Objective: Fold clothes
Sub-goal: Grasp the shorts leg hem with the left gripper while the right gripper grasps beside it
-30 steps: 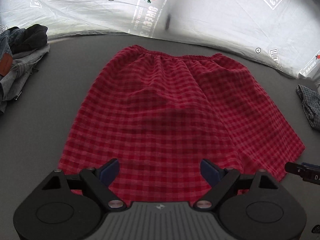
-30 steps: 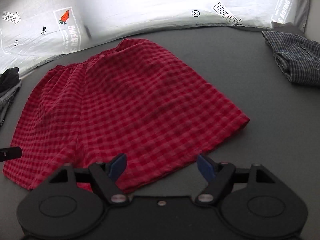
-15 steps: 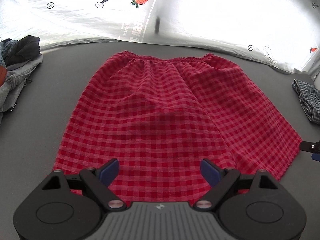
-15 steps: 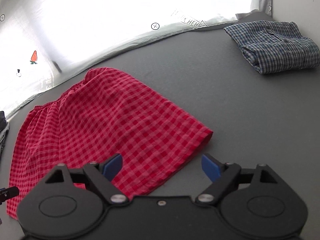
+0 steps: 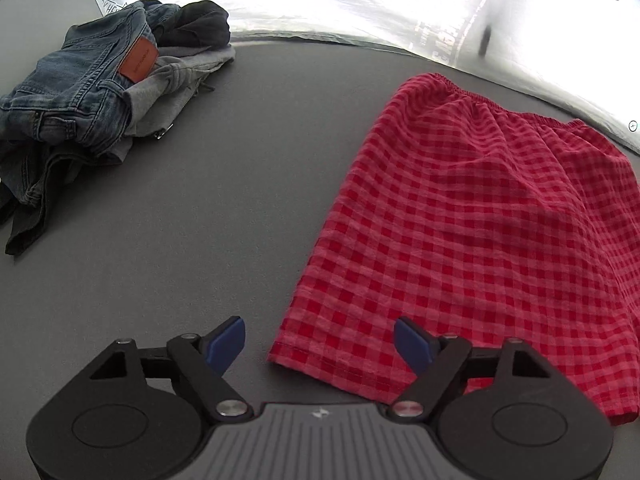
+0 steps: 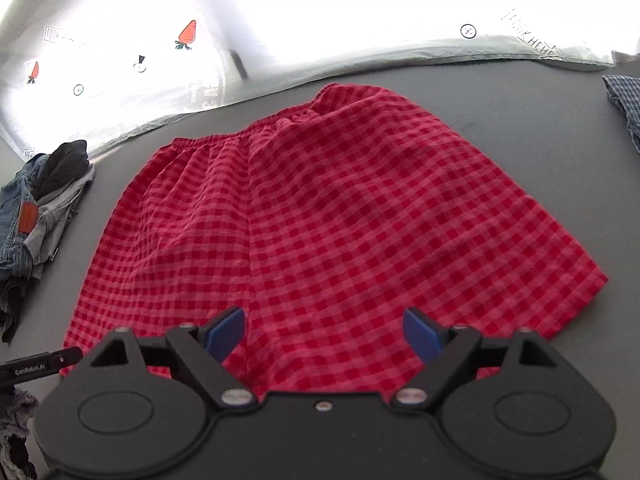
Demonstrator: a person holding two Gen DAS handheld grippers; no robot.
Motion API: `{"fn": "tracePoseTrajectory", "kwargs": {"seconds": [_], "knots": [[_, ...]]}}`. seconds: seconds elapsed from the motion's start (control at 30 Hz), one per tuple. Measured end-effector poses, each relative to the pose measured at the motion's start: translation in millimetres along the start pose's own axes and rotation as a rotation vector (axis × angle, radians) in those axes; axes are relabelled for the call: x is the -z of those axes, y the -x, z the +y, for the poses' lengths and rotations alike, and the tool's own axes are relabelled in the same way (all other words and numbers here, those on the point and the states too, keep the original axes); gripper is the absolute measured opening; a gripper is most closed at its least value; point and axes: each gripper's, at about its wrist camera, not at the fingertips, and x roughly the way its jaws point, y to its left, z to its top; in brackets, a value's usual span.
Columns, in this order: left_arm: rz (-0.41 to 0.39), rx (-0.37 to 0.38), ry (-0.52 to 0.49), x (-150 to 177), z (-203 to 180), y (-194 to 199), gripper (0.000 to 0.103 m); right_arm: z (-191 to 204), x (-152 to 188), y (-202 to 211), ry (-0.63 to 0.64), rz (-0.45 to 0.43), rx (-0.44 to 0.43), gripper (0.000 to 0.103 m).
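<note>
- Flat on the gray tabletop (image 5: 224,184) lay the red checked shorts (image 6: 332,216), waistband toward the white sheet (image 6: 320,8) at the far edge, hems nearest the cameras.
- Over the shorts' lower left corner hung the left gripper (image 5: 319,343), spread wide and holding nothing — its right pad above the hem, its left pad above bare tabletop.
- Above the middle of the hem the right gripper (image 6: 323,332) was likewise wide and empty; whether its pads touched the cloth could not be told.
- Left of the shorts, well apart, sat a heap of jeans (image 5: 76,92) with gray and dark garments.
- At the far right edge of the right wrist view lay a plaid shirt (image 6: 626,108).
</note>
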Motion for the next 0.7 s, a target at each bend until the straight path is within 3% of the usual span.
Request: {"fn": "tracePoseTrajectory", "kwargs": {"seconds": [0.03, 0.07, 0.1, 0.27, 0.53, 0.7], "knots": [[-0.005, 0.008, 0.004, 1.5, -1.1, -0.2, 0.041, 7.6, 3.3, 0.1, 0.02, 0.005, -0.012, 0.087], [-0.009, 0.015, 0.007, 3.0, -2.3, -0.5, 0.009, 15.4, 6.3, 1.4, 0.057, 0.007, -0.02, 0.087], [-0.013, 0.025, 0.009, 3.8, -3.5, -0.3, 0.002, 23.2, 9.2, 2.9, 0.094, 0.009, -0.028, 0.087], [-0.041, 0.162, 0.036, -7.5, -8.1, 18.6, 0.002, 54.3, 15.4, 15.9, 0.265, -0.041, -0.013, 0.086], [-0.103, 0.399, 0.054, -34.3, -22.7, 59.9, 0.002, 107.2, 20.4, 25.5, 0.485, -0.069, -0.163, 0.085], [-0.1, 0.493, 0.062, -46.8, -28.8, 71.6, 0.002, 151.6, 28.8, 24.5, 0.677, -0.1, -0.29, 0.083]]}}
